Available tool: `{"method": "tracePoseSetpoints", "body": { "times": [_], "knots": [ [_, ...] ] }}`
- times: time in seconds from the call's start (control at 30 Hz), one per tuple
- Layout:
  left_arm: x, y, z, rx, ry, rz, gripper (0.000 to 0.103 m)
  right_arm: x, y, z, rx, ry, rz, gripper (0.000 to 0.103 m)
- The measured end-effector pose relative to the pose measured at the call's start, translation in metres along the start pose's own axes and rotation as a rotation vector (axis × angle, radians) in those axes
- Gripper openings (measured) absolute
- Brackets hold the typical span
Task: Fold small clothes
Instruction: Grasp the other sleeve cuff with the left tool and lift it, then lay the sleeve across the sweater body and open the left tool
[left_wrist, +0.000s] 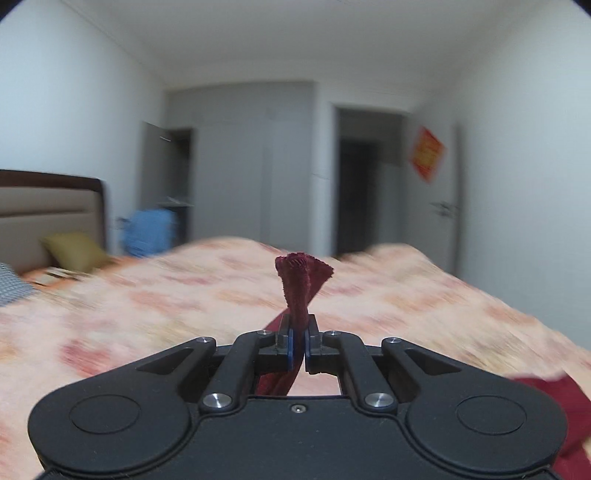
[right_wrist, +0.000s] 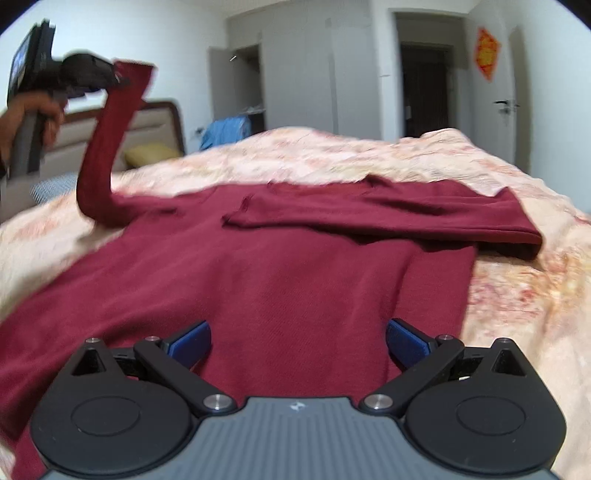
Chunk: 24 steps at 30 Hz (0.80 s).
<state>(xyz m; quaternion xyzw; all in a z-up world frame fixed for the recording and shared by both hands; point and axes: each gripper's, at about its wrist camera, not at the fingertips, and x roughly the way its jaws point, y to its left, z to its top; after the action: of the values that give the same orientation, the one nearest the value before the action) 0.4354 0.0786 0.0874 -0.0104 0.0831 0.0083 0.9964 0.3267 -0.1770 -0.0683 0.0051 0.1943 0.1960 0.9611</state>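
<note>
Bedroom, bed with peach floral quilt (right_wrist: 388, 155), dark red knit garment (right_wrist: 258, 277) spread flat on it, left gripper (left_wrist: 298, 332) jaws clamped on its raised sleeve cuff (left_wrist: 301, 277), right gripper (right_wrist: 297, 343) jaws wide apart above the body fabric, empty.

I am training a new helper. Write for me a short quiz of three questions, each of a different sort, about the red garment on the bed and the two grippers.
1. True or false: the right gripper is clamped on the red garment.
2. Which part does the left gripper hold? A) hem B) sleeve end C) collar
3. Fill in: the other sleeve lies folded across the garment's ____.

Key:
1. False; its jaws stand open above the cloth.
2. B; the sleeve is lifted off the bedspread.
3. body.
</note>
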Motion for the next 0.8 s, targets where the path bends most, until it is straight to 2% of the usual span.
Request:
{"method": "tracePoseSetpoints", "body": {
  "times": [0.1,0.2,0.33,0.47,0.53,0.6,0.73,0.8],
  "knots": [
    [0.012,-0.037,-0.034,-0.013,0.076,-0.091,0.005,-0.011,-0.013,0.003,0.092,-0.036,0.003,0.103],
    [0.018,-0.060,-0.070,-0.035,0.154,-0.149,0.005,-0.019,-0.030,0.007,0.179,-0.038,0.016,0.103],
    [0.027,-0.078,-0.107,-0.027,0.248,-0.180,0.007,-0.031,-0.044,0.007,0.214,-0.045,-0.026,0.103],
    [0.030,-0.083,-0.126,-0.016,0.313,-0.201,0.018,-0.038,-0.058,0.002,0.252,-0.036,-0.029,0.103],
    [0.031,-0.082,-0.127,-0.030,0.335,-0.212,0.027,-0.040,-0.061,0.000,0.261,-0.030,-0.031,0.103],
    [0.028,-0.077,-0.125,-0.048,0.352,-0.214,0.045,-0.040,-0.063,-0.002,0.268,-0.028,-0.029,0.103],
    [0.018,-0.065,-0.119,-0.089,0.373,-0.229,0.066,-0.036,-0.062,-0.002,0.269,-0.022,-0.033,0.103],
    [0.008,-0.059,-0.115,-0.094,0.373,-0.230,0.080,-0.034,-0.060,-0.002,0.263,-0.018,-0.032,0.103]
  ]
}}
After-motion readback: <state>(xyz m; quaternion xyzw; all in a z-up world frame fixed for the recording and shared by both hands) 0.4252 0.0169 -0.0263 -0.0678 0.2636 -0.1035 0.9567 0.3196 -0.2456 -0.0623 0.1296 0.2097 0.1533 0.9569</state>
